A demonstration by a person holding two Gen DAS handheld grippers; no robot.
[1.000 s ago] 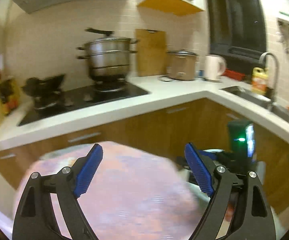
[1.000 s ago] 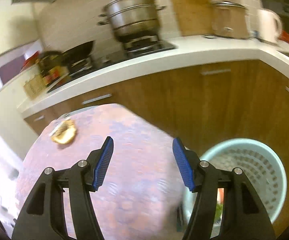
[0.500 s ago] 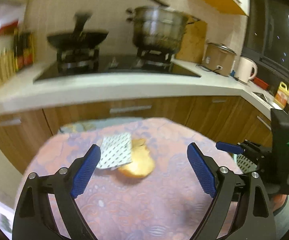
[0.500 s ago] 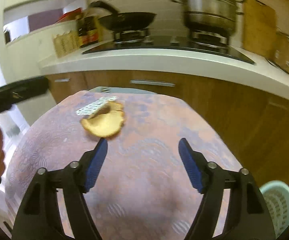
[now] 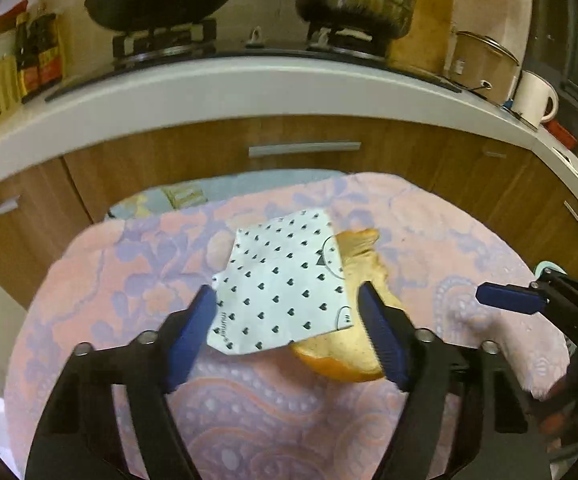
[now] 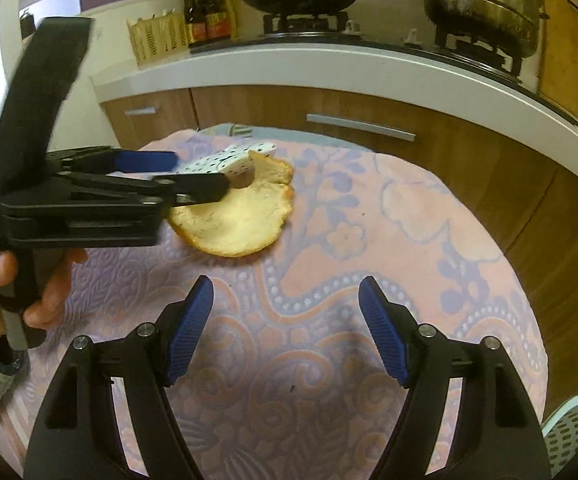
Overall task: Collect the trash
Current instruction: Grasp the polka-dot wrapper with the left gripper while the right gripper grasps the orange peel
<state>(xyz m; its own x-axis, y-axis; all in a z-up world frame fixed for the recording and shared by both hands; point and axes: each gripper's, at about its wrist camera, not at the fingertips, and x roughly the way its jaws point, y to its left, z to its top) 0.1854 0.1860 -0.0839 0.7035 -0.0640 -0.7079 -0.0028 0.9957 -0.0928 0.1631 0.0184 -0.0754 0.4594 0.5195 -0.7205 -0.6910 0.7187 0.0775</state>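
On the pink-and-lilac patterned cloth (image 5: pixel 249 432) covering the round table, your trash is sitting toward the far side: a white paper wrapper (image 5: pixel 281 288) printed w/ small black hearts, flat and creased, lying partly over a curled orange peel (image 6: pixel 237 220) w/ pale pith facing up. Your left gripper (image 5: pixel 287 340) is straddling the wrapper, jaws just closing in, blue ribbed pads (image 5: pixel 193 336) at its edges but whether they're pressing yet isn't clear. Your right gripper (image 6: pixel 287 328) is hovering open over bare cloth, nothing between the pads, near the peel. A pale green perforated plastic basket (image 6: pixel 569 428) is showing beside the table.
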